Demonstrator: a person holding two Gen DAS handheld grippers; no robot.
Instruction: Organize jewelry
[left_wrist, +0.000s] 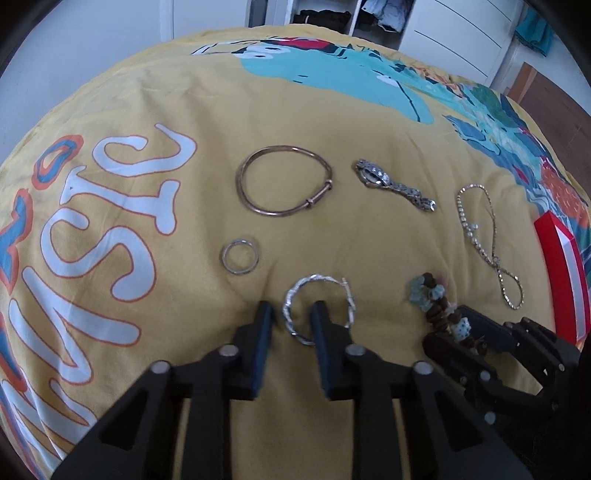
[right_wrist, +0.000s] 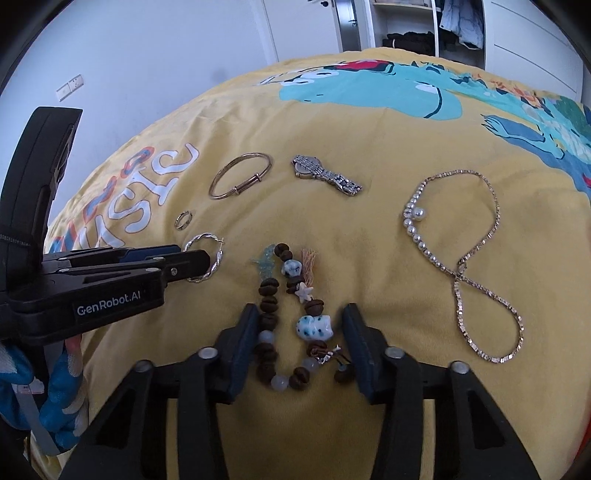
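My left gripper (left_wrist: 291, 314) jaws apart astride hoop earring (left_wrist: 318, 309)'s rim, right gripper (right_wrist: 300, 325) jaws apart round beaded bracelet (right_wrist: 291, 317) just beside it.

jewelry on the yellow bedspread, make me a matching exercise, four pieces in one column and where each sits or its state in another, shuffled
Column 1
1. twisted silver hoop earring
2. brown and blue beaded bracelet
3. silver wristwatch
4. gold chain necklace with pearls

Column 2
A. crossed over itself in a figure eight
B. between the open fingers of the right gripper
C. one finger of the left gripper inside its loop
D. beside the copper bangle, far from both grippers

Pairs: 1-C, 2-B, 3-D, 4-A
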